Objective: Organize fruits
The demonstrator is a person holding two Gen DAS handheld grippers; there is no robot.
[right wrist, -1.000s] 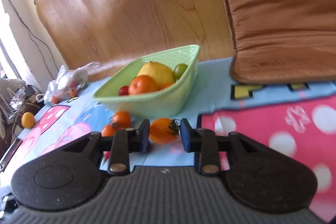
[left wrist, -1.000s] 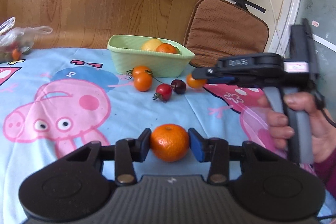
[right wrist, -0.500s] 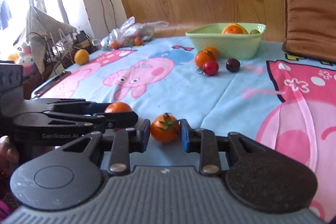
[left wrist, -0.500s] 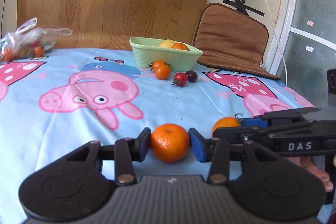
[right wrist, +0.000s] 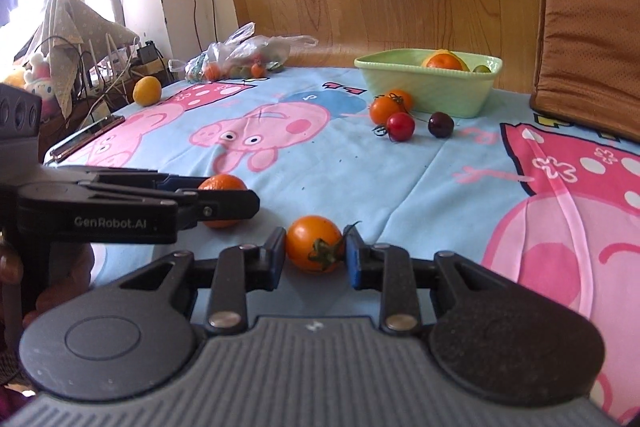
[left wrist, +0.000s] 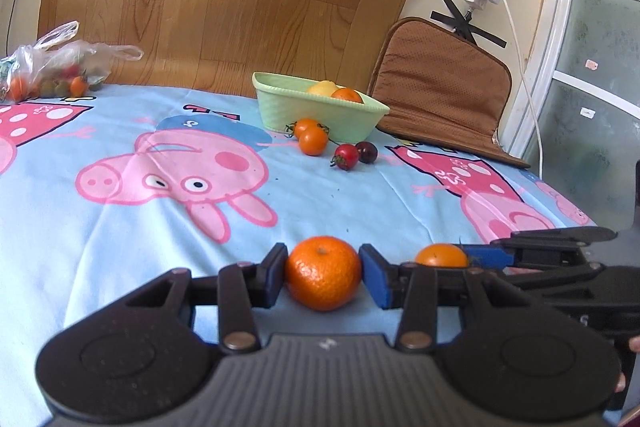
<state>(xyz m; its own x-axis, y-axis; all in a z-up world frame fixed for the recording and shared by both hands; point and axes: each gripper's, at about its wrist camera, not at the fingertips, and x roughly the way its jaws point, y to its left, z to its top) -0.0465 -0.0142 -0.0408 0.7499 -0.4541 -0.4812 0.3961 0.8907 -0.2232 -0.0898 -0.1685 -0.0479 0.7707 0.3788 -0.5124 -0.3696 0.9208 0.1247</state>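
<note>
My left gripper (left wrist: 323,275) is shut on a mandarin (left wrist: 323,278), low over the near part of the cartoon-print cloth. My right gripper (right wrist: 315,247) is shut on an orange tomato with a green stem (right wrist: 313,243); it sits just to the right of the left gripper, whose mandarin also shows in the right wrist view (right wrist: 222,201). A green basket (left wrist: 320,111) far back holds a lemon and an orange. In front of it lie two orange tomatoes (left wrist: 312,141), a red tomato (left wrist: 346,156) and a dark cherry (left wrist: 367,151).
A brown cushion (left wrist: 440,87) leans against the wall at the back right. A plastic bag of small fruit (left wrist: 52,79) lies at the back left. A loose yellow-orange fruit (right wrist: 147,90) sits near the cloth's left edge, beside clutter and cables.
Both grippers have drawn back from the basket to the near edge of the cloth, each still holding its fruit. They now sit side by side.
</note>
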